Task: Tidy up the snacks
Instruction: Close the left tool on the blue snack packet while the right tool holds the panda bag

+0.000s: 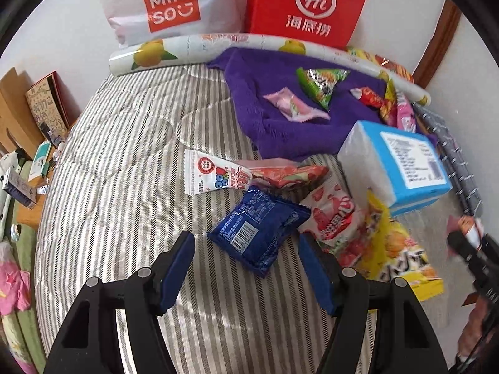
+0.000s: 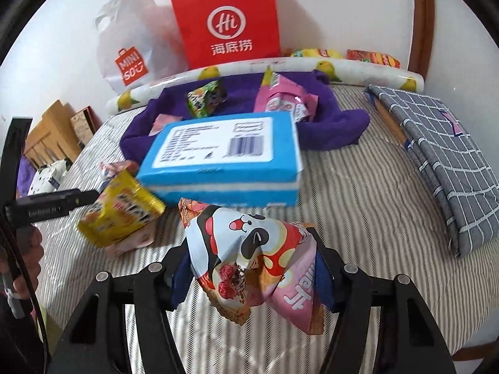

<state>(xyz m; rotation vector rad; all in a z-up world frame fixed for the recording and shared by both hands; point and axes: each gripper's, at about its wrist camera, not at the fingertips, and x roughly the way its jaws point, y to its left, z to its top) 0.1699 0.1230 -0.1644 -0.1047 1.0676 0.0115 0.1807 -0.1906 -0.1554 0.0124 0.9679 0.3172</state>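
Observation:
My left gripper [image 1: 246, 246] is open just above a dark blue snack packet [image 1: 259, 232] lying on the striped bed [image 1: 124, 187]. Beside the packet lie a white berry stick pack [image 1: 215, 176], a strawberry bag [image 1: 335, 221] and a yellow bag [image 1: 396, 249]. My right gripper [image 2: 249, 246] is shut on a crumpled panda snack bag [image 2: 249, 258], held above the bed. A purple towel [image 1: 280, 118] holds a green packet [image 1: 318, 85], a pink packet [image 1: 293, 107] and red candies [image 1: 369, 96]. The yellow bag [image 2: 121, 215] also shows in the right wrist view.
A blue tissue pack [image 1: 399, 165] [image 2: 224, 159] lies among the snacks. A red Haidilao bag [image 1: 305, 3] and a white Miniso bag [image 1: 168, 6] lean on the wall behind a fruit-print roll [image 1: 174, 53]. A grey checked cloth [image 2: 436, 143] lies at right. Boxes [image 1: 21, 118] stand left of the bed.

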